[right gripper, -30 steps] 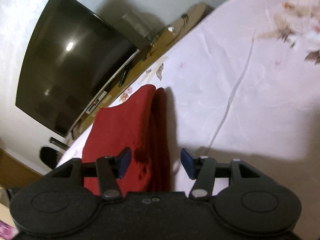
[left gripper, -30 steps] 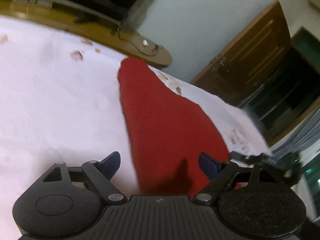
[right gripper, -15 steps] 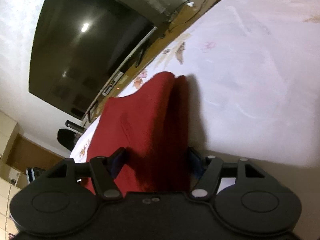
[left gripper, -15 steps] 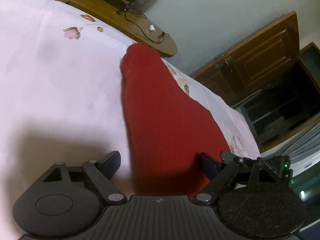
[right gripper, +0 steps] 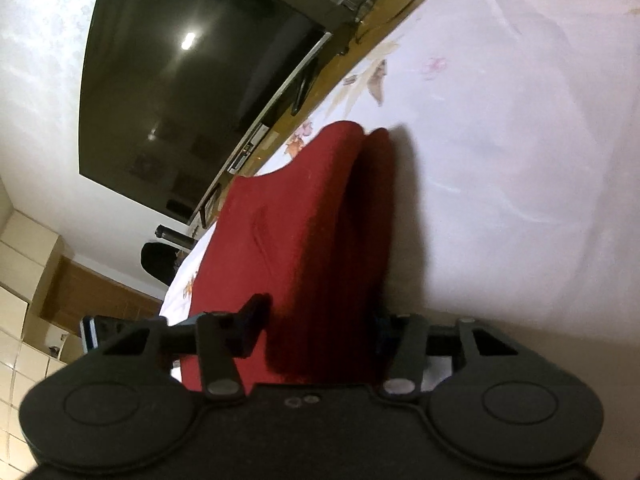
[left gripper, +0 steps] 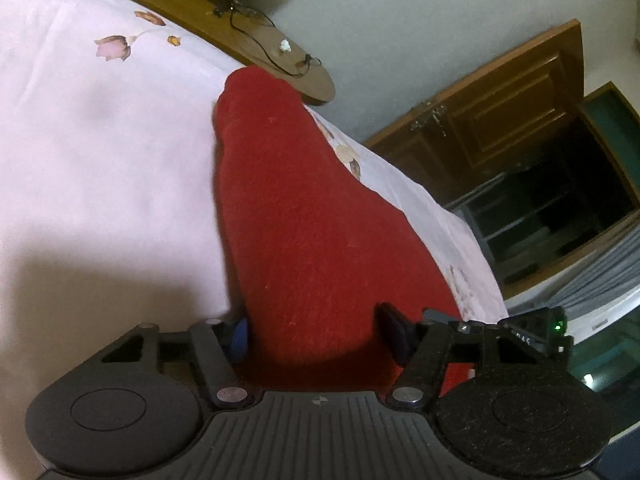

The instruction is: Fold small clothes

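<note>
A red cloth (left gripper: pixel 304 216) lies folded in layers on a pale pink flowered bedsheet (left gripper: pixel 100 168). My left gripper (left gripper: pixel 316 332) straddles its near end, jaws open, with the cloth between the fingers. In the right wrist view the same red cloth (right gripper: pixel 304 216) shows two stacked folds. My right gripper (right gripper: pixel 320 324) also straddles its near end with open jaws. The cloth's near edge is hidden behind both gripper bodies.
A wooden TV shelf (left gripper: pixel 240 36) with cables runs along the far edge of the bed. A large dark TV (right gripper: pixel 192 72) hangs above it. A brown wooden door (left gripper: pixel 500 120) and a dark cabinet stand at the right.
Both grippers have moved forward and down onto the cloth's near end. Their fingers have narrowed around the red cloth, which now fills the gap between them.
</note>
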The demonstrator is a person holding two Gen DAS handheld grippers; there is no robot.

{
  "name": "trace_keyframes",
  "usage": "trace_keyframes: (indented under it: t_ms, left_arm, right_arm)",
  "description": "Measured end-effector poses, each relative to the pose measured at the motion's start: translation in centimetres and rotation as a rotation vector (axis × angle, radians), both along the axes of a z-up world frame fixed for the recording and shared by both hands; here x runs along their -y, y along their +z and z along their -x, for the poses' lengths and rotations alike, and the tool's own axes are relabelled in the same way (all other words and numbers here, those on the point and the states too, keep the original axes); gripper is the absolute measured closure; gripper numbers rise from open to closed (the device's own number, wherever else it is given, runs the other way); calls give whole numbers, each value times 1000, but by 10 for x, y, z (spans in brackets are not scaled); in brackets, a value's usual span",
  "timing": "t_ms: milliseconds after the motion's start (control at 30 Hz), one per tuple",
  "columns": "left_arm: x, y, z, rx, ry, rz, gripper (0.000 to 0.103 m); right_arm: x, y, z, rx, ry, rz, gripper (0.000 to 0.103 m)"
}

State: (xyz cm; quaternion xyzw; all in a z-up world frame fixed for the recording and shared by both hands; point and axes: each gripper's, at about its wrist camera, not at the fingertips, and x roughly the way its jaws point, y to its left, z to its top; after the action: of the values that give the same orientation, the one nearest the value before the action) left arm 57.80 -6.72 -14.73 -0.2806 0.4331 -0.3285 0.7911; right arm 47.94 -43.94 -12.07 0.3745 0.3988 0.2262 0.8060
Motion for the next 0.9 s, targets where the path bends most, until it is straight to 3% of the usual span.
trace_keyframes:
  t_ms: [167,367,633,900]
  left_arm:
    - [0,1,0,13,3,16,50]
    - [1,0,6,33,24,29,51]
    - [7,9,11,70,32,-62,51]
    - [9,20,18,123,30,-120,56]
  right_arm:
    - [-11,5,2,39,-2,52,64]
    - [-13,8,7,67,-9,74,66]
    - [-9,-1,8,67,-26,27,65]
    - [-12,5,9,70,-36,45,67]
